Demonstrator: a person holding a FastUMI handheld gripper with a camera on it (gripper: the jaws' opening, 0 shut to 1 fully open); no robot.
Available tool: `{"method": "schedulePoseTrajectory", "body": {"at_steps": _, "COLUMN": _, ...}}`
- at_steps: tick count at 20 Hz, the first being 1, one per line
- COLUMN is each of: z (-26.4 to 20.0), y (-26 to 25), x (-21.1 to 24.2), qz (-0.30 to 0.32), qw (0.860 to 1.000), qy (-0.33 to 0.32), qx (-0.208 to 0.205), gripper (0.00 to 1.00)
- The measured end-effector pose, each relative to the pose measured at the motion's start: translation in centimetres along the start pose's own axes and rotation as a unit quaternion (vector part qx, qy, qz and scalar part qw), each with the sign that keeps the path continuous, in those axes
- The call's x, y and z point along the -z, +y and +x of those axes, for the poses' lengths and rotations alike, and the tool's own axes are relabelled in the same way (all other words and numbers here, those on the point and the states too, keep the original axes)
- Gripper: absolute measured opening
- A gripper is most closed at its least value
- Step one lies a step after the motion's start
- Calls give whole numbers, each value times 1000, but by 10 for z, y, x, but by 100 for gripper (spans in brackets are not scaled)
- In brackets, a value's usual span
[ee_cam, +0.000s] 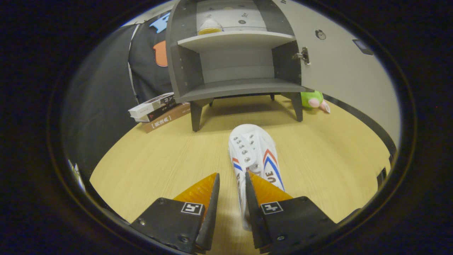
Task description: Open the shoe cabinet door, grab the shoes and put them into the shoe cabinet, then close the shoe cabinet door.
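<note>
**Shoe at the fingers, cabinet standing open**

From my remote seat I see the gripper (231, 177) low over the light wooden tabletop (159, 159), fingers pointing toward the shoe cabinet (233, 63). The jaws stand apart with a narrow gap between them. The white shoe (253, 148), with red and blue stripes on its side and metal eyelets, lies on the tabletop with its toe toward the cabinet. Its rear part runs along the inner face of the right-hand finger (262, 187) and partly into the gap; the left-hand finger (201, 191) is clear of it. I cannot tell whether the right-hand finger actually touches the shoe. I do not log this as a grip.

The cabinet is dark grey, on short legs, well beyond the shoe. Its door (339, 67) is swung open to the right, hinge visible on the inner edge. Lower shelf bare; on the upper shelf sits a small pale object (210, 26), too small to identify.

Left of the cabinet: a stack of books (159, 109) on the tabletop. Right of the cabinet, by its front leg: a green plush toy (313, 100) with a pink part.
</note>
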State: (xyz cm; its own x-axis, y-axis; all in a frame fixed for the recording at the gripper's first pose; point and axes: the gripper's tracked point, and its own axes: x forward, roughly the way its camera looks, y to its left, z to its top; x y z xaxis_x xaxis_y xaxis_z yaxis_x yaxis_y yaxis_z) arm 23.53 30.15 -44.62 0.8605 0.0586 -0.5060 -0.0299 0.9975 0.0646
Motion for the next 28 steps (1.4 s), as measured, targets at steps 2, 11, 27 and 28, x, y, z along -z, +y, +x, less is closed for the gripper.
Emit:
{"method": "schedulePoseTrajectory", "body": {"at_steps": 2, "z": 12, "y": -8, "x": -2, "qz": 14, "qw": 1000, "qy": -4, "qx": 25, "gripper": 43}}
{"method": "schedulePoseTrajectory", "body": {"at_steps": 11, "z": 26, "y": -11, "x": -26, "qz": 30, "qw": 998, "qy": -53, "qx": -13, "gripper": 6}}
{"method": "schedulePoseTrajectory", "body": {"at_steps": 27, "z": -144, "y": -12, "x": -137, "qz": -28, "qw": 977, "qy": -213, "qx": -13, "gripper": 6}}
{"method": "schedulePoseTrajectory", "body": {"at_steps": 28, "z": -156, "y": -15, "x": -150, "qz": -30, "qw": 974, "qy": -225, "qx": -12, "gripper": 6}}
